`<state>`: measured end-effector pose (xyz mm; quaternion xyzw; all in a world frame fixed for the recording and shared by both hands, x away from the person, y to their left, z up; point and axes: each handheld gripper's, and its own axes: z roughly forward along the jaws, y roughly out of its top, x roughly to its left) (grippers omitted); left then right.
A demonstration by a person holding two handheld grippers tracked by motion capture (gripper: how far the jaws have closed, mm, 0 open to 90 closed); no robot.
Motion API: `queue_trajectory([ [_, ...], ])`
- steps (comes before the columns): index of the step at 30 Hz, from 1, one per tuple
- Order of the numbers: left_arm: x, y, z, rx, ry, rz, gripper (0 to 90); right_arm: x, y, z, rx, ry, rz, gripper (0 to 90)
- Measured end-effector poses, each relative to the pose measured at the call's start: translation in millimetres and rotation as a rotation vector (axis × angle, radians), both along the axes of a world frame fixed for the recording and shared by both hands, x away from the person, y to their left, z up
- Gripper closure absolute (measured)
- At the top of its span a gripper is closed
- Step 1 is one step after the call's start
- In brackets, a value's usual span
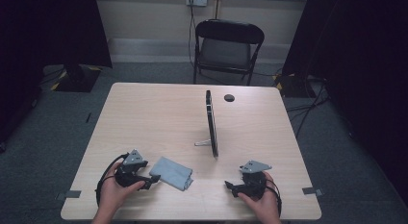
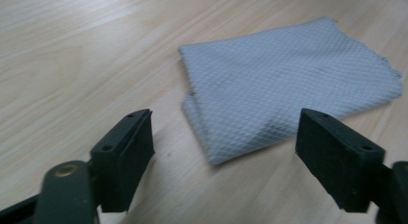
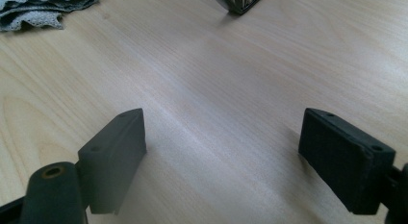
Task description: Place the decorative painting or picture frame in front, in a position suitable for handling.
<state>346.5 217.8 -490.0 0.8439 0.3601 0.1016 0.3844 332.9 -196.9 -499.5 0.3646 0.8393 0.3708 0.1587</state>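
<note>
A folded light blue-grey cloth (image 1: 172,172) lies near the front left of the wooden table (image 1: 159,113). My left gripper (image 1: 153,180) is held low just left of it, jaws open, and the cloth (image 2: 284,84) lies just beyond the fingertips with nothing between them. A thin black panel on a small metal stand (image 1: 211,124) stands upright on edge at the table's middle. My right gripper (image 1: 230,187) rests near the front right, open over bare wood (image 3: 221,128). The cloth's edge (image 3: 43,7) and the panel's corner (image 3: 238,0) show at the top of the right gripper view.
A small black round disc (image 1: 229,97) lies at the far side of the table. A black folding chair (image 1: 226,48) stands behind the table. Dark curtains hang at both sides, with cables on the floor at the right (image 1: 308,106).
</note>
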Motion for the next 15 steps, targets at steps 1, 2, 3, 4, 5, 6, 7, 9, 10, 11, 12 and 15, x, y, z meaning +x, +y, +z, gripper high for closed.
queue_trajectory([
  [1,0.0,0.0,0.0,0.000,0.000,0.000,25.6,0.0,0.0,0.0,0.000,0.000,0.000,16.1],
  [2,-0.6,-3.5,1.0,-0.002,-0.003,-0.009,25.6,0.0,0.0,0.0,0.000,0.000,0.000,16.1],
  [3,-1.0,-6.0,1.9,-0.005,0.003,-0.009,29.4,0.0,0.0,0.0,0.000,0.000,0.000,16.1],
  [4,-1.3,-9.0,3.7,0.002,0.000,-0.012,32.0,0.0,0.0,0.0,0.000,0.000,0.000,16.1],
  [5,-1.7,-11.7,5.0,0.007,-0.001,-0.017,34.3,0.0,0.0,0.0,0.000,0.000,0.000,16.1],
  [6,-2.0,-15.5,5.9,0.020,-0.002,-0.020,36.7,0.0,0.0,0.0,0.000,0.000,0.000,16.1],
  [7,-2.0,-15.5,5.9,0.020,-0.002,-0.020,38.9,0.0,0.0,0.0,0.000,0.000,0.000,16.1],
  [9,-2.2,-16.1,5.0,0.013,0.032,-0.017,42.6,0.0,0.0,0.0,0.000,0.000,0.000,16.1],
  [10,-2.6,-15.8,5.1,0.011,0.030,-0.013,43.6,0.0,0.0,0.0,0.000,0.000,0.000,16.1],
  [11,-2.6,-15.8,5.1,0.011,0.030,-0.013,44.6,0.0,0.0,0.0,0.000,0.000,0.000,16.2],
  [12,-3.4,-16.0,6.7,0.006,0.040,-0.012,46.4,0.0,0.0,0.0,0.000,0.000,0.000,16.1],
  [15,-3.7,-17.5,7.6,0.003,0.042,-0.017,47.7,0.0,0.0,0.0,0.000,0.000,0.000,16.1],
])
